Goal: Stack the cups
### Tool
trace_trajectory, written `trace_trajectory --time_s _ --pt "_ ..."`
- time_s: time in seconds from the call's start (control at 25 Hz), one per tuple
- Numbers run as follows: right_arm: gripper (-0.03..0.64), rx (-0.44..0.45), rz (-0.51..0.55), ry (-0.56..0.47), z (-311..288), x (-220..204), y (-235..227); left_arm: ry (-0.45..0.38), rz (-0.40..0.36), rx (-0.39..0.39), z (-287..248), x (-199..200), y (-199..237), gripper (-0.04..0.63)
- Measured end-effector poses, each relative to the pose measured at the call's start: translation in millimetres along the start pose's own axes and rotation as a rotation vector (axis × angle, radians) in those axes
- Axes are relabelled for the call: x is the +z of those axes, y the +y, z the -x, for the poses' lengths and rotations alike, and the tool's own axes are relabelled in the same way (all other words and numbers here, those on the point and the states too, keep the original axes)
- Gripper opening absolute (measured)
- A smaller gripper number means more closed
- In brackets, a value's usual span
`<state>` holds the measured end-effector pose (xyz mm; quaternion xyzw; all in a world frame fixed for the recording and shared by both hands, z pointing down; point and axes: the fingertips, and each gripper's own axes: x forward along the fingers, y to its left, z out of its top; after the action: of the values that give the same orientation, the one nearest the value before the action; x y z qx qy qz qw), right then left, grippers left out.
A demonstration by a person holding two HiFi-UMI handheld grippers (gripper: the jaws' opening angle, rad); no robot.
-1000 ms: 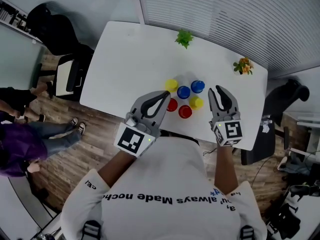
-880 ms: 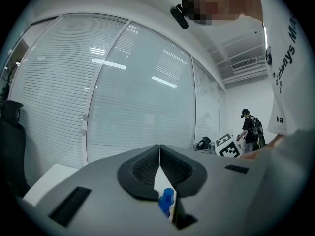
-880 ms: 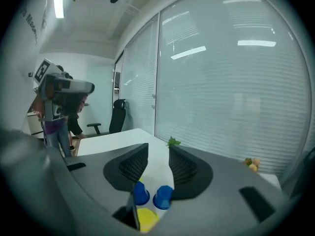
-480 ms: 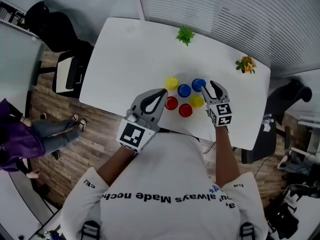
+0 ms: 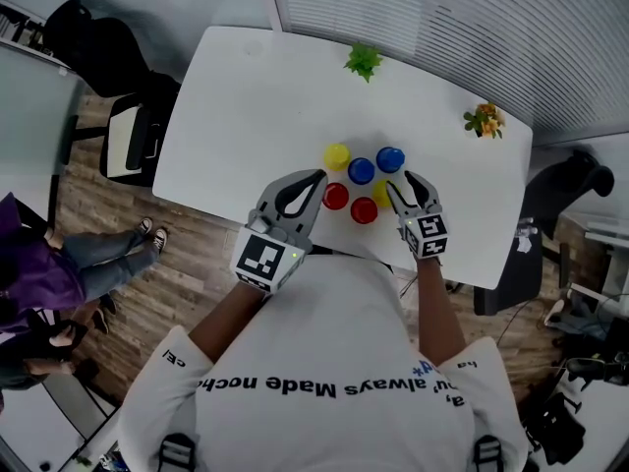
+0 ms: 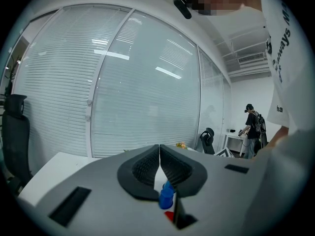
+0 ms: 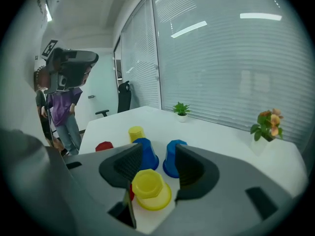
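1. A white counter (image 5: 246,96) fills the upper middle of the head view. Window blinds run along its upper right edge, and a wooden floor and a black chair lie to the left. A green plant (image 5: 364,61) and a pot of orange flowers (image 5: 484,121) stand on the side near the blinds.
2. The right gripper (image 5: 405,181) has its fingers well apart, and they have just been opening. The near yellow cup (image 7: 150,188) stands low between them, and neither pad presses on it.
3. The left gripper (image 5: 313,181) has its fingers closed tip to tip, with nothing held.
4. Both grippers reach up from the person's chest at lower centre. The right one tilts down at the right edge of the group of cups. The left one lies nearly level, with its tips just left of a red cup (image 5: 336,196).
5. Six cups stand upside down, close together, at the middle of the counter:
   - a far yellow cup (image 5: 337,156) at the upper left of the group;
   - two blue cups (image 5: 362,171) (image 5: 390,158) side by side;
   - a second red cup (image 5: 364,209) at the group's lower edge;
   - the near yellow cup at lower right, partly hidden in the head view by the right gripper.
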<state>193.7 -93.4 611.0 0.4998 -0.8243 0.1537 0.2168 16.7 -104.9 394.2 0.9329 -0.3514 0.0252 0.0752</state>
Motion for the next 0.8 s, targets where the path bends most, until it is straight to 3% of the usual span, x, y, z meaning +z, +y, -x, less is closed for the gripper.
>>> trace_trajectory --time_s 0.44,0.68,0.8 --pt "0.278 0.035 0.001 0.066 -4 -42 16 0.015 0.003 0.007 9 -6 -1 0.021" --pt "0.278 0.032 0.009 0.085 -9 -55 18 0.014 -0.001 0.014 17 -7 1 0.021" --pt "0.245 0.026 0.012 0.091 -8 -56 18 0.013 0.003 0.015 20 -7 2 0.021"
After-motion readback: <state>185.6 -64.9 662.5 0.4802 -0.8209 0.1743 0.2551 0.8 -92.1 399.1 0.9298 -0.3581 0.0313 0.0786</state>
